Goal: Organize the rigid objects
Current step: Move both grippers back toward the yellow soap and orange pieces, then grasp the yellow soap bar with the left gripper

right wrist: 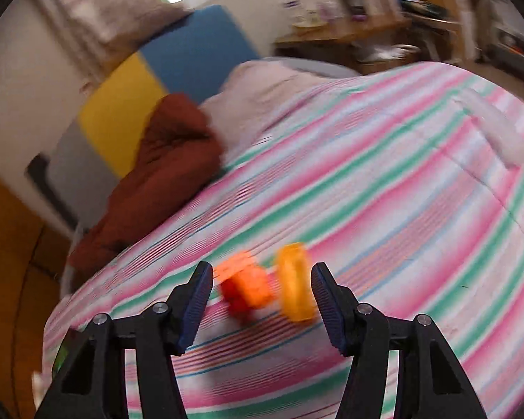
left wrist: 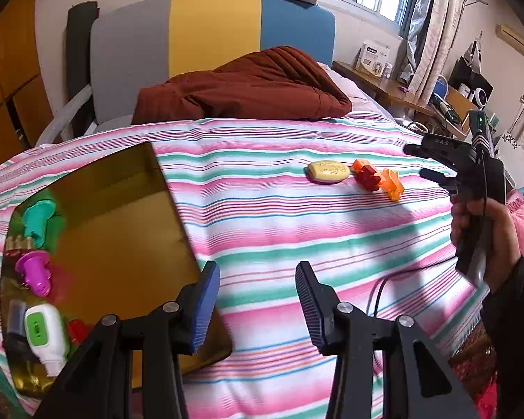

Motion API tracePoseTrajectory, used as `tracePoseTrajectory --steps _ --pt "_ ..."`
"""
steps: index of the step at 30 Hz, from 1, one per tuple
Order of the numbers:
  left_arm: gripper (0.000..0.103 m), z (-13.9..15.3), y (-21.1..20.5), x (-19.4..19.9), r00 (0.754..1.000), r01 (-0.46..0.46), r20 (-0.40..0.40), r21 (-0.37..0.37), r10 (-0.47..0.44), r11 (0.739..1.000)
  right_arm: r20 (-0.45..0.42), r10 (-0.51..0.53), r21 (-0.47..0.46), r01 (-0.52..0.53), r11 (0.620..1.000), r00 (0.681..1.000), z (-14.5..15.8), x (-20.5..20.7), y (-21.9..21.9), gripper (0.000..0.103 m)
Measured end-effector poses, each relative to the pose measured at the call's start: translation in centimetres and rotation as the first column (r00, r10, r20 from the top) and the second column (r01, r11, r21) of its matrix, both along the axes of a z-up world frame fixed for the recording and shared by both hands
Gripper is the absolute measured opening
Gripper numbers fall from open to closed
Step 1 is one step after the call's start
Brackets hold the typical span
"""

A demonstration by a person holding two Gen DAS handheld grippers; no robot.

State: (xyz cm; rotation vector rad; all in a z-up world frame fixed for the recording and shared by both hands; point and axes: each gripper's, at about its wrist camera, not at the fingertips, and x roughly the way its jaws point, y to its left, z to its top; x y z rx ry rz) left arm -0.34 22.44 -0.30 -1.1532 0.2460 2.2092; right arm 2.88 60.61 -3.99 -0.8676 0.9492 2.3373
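In the left wrist view a gold tray (left wrist: 122, 237) lies at the left on the striped bedspread (left wrist: 279, 230). It holds a teal piece (left wrist: 38, 220), a magenta piece (left wrist: 35, 272), a white and green bottle (left wrist: 47, 331) and a red piece (left wrist: 77, 330). Further back lie a yellow oval bar (left wrist: 328, 171), a red-orange toy (left wrist: 366, 174) and a clear orange piece (left wrist: 393, 183). My left gripper (left wrist: 256, 276) is open and empty beside the tray's near corner. My right gripper (left wrist: 417, 160), in a hand, is open just right of the orange piece. In the blurred right wrist view the toy (right wrist: 248, 286) and orange piece (right wrist: 295, 282) lie ahead of the right gripper (right wrist: 262, 274), untouched.
A rust-brown blanket (left wrist: 248, 83) is bunched at the head of the bed before a grey, yellow and blue headboard (left wrist: 213, 35). A cluttered wooden desk (left wrist: 384, 80) stands beyond the bed's right side. A black cable (left wrist: 377, 296) trails over the bedspread near my left gripper.
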Motion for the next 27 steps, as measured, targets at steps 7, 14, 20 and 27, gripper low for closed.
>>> tracePoseTrajectory --steps 7,14,20,27 --pt "0.049 -1.6 3.8 -1.9 0.997 0.01 0.077 -0.016 -0.009 1.0 0.052 -0.028 -0.036 0.03 0.999 0.998 -1.2 -0.2 0.4 0.06" --pt "0.065 -3.6 8.3 -4.7 0.994 0.038 0.102 -0.072 -0.031 0.997 0.095 -0.089 -0.103 0.099 0.99 0.991 -2.3 1.3 1.4 0.061" --pt "0.069 -4.5 15.1 -6.4 0.982 0.189 0.007 -0.167 -0.19 0.968 0.089 -0.104 -0.142 0.116 0.983 0.991 -2.5 1.6 1.8 0.061" --pt "0.082 -5.4 21.8 -6.6 0.909 0.384 -0.074 -0.239 -0.411 0.892 0.058 -0.149 -0.209 0.158 0.965 0.987 -2.8 2.5 2.8 0.062"
